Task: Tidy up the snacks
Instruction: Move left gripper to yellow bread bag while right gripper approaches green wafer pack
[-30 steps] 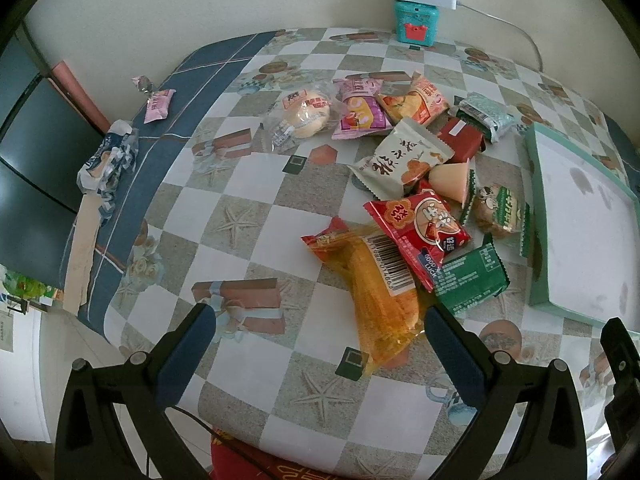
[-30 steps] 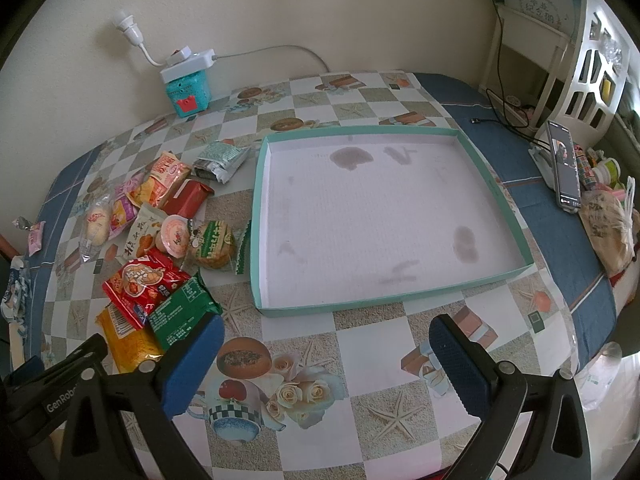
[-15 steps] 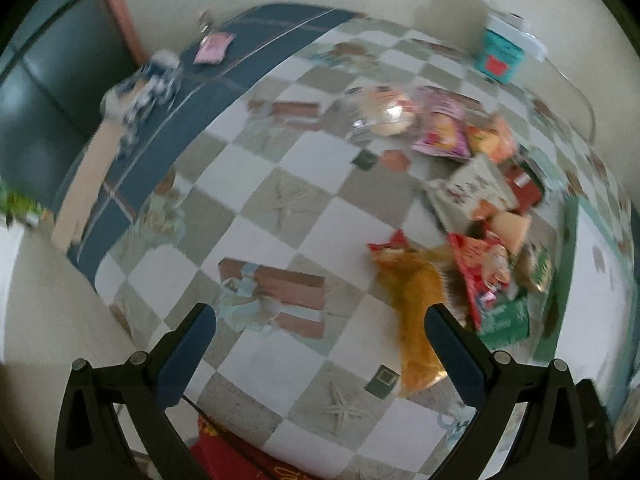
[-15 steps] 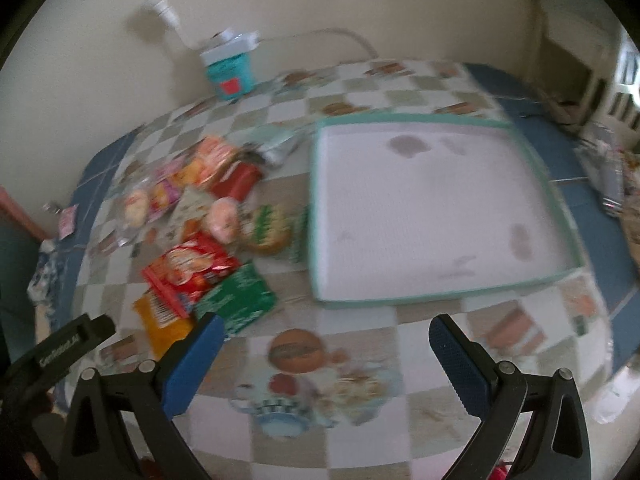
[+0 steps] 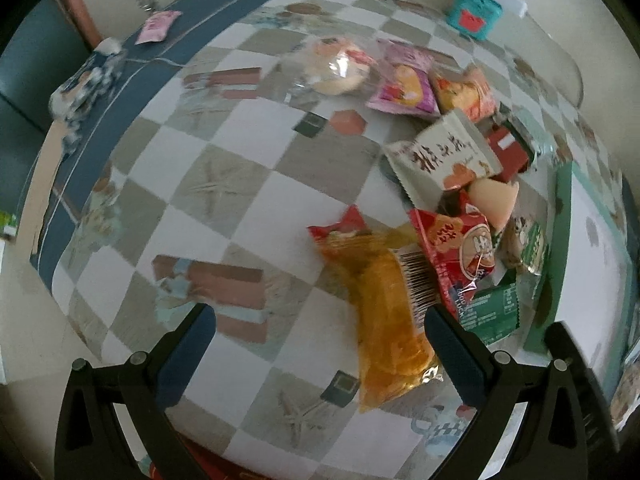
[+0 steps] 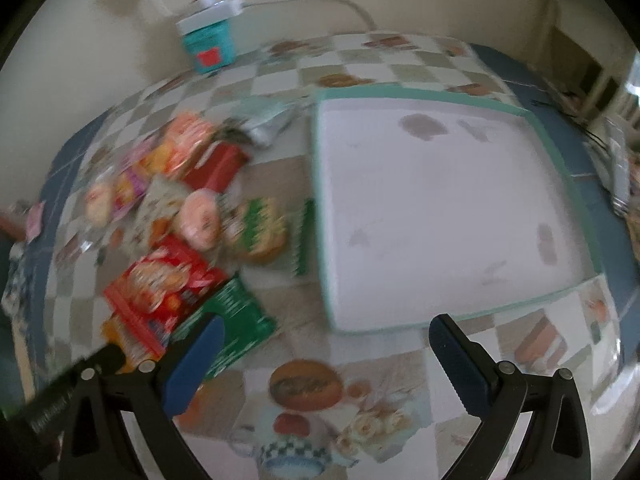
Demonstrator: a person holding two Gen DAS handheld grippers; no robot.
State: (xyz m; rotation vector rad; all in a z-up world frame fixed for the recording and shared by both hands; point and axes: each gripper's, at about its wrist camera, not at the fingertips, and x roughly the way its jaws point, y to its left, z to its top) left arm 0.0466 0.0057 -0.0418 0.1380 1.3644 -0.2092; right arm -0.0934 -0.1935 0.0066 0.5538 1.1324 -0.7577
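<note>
A: Left gripper (image 5: 320, 340)?
B: Above table (image 5: 248, 184), jaws spread wide, empty; orange snack packet (image 5: 390, 320) lies between its fingers.
A: Right gripper (image 6: 326, 344)?
B: Wide apart, empty, facing teal-rimmed tray (image 6: 556, 148); green packet (image 6: 232, 320) beside left finger.

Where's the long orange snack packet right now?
In the left wrist view the long orange snack packet lies on the table at the near end of the snack pile, just inside the left gripper's right finger, with the red packet overlapping its right edge.
</note>
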